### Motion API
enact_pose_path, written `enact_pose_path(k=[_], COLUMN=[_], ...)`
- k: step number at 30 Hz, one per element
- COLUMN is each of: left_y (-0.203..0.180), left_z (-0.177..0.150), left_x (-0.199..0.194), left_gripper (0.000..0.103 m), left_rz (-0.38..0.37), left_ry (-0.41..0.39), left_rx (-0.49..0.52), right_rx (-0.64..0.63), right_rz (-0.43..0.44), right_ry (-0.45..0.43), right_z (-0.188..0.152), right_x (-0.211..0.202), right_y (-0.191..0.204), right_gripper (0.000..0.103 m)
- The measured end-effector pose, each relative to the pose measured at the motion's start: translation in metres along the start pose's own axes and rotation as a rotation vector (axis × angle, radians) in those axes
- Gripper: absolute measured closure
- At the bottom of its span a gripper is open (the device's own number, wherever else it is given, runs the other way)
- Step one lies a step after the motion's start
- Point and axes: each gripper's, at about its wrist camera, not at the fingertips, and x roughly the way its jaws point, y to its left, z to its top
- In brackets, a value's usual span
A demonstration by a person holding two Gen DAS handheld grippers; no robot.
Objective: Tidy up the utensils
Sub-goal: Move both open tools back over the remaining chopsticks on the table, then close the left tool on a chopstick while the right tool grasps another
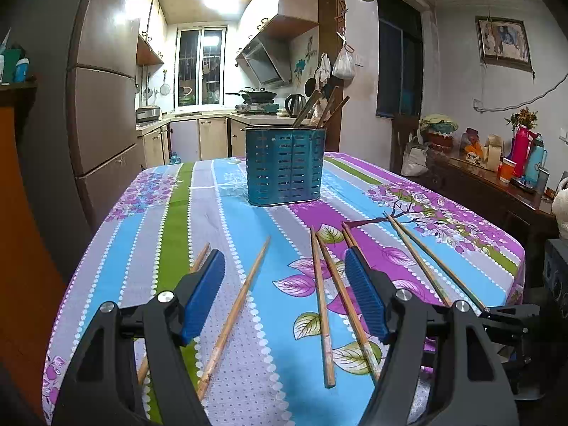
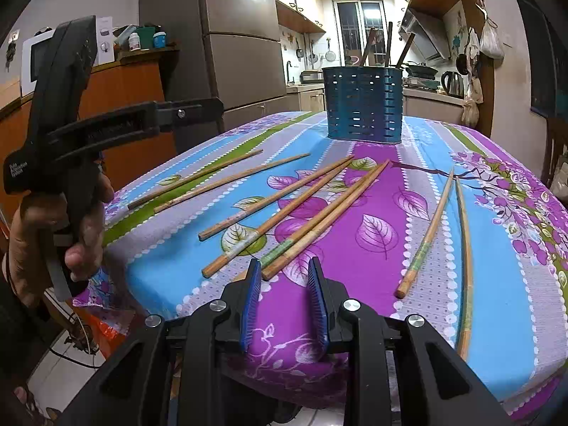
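A blue perforated utensil holder point(image 1: 285, 167) stands at the far middle of the table, with a few dark utensils sticking out; it also shows in the right wrist view point(image 2: 364, 104). Several wooden chopsticks point(image 1: 235, 314) lie loose on the floral tablecloth, also seen in the right wrist view point(image 2: 280, 209). My left gripper point(image 1: 285, 266) is wide open and empty above the near chopsticks. My right gripper point(image 2: 284, 266) is partly open and empty, just short of the near ends of a chopstick pair point(image 2: 319, 225).
The table point(image 1: 198, 191) has a striped floral cloth. A fridge point(image 1: 103, 106) stands to the left, a wooden sideboard point(image 1: 497, 177) with bottles to the right. The hand holding the left gripper point(image 2: 64, 142) is at the table's left edge in the right wrist view.
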Motion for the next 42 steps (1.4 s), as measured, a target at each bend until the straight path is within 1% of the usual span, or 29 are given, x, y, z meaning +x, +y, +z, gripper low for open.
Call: enact_pose_path(k=[2, 5, 7, 10, 16, 23, 29, 35, 38, 42], left_y=[0.0, 0.002, 0.003, 0.003, 0.0, 0.002, 0.011, 0.018, 0.018, 0.021], left_z=[0.0, -0.003, -0.005, -0.008, -0.014, -0.026, -0.044, -0.047, -0.048, -0.05], left_x=[0.0, -0.003, -0.005, -0.007, -0.012, -0.024, -0.027, -0.029, -0.029, -0.027], left_gripper=[0.036, 0.036, 0.036, 0.036, 0.036, 0.036, 0.036, 0.036, 0.036, 0.036], left_rz=[0.006, 0.016, 0.019, 0.02, 0.016, -0.006, -0.02, -0.043, -0.056, -0.07], left_ry=[-0.003, -0.007, -0.01, -0.012, -0.012, -0.018, 0.011, 0.006, -0.001, -0.003], left_rx=[-0.001, -0.003, -0.007, -0.008, 0.017, 0.0, -0.026, -0.042, -0.043, -0.05], right_rx=[-0.008, -0.012, -0.025, -0.016, -0.001, 0.021, 0.049, 0.058, 0.067, 0.059], right_rz=[0.005, 0.021, 0.026, 0.034, -0.047, -0.087, -0.142, -0.182, -0.198, -0.219], right_ry=[-0.002, -0.031, -0.044, -0.028, -0.024, -0.015, -0.017, -0.018, -0.011, -0.005], right_z=[0.001, 0.0, -0.004, -0.008, -0.011, -0.011, -0.008, -0.004, -0.002, -0.001], right_x=[0.001, -0.013, -0.019, -0.01, -0.004, 0.002, 0.006, 0.01, 0.012, 0.016], right_y=[0.003, 0.013, 0.024, 0.03, 0.033, 0.037, 0.039, 0.043, 0.041, 0.043], right_gripper=[0.074, 0.078, 0.088, 0.093, 0.093, 0.093, 0.093, 0.093, 0.089, 0.088])
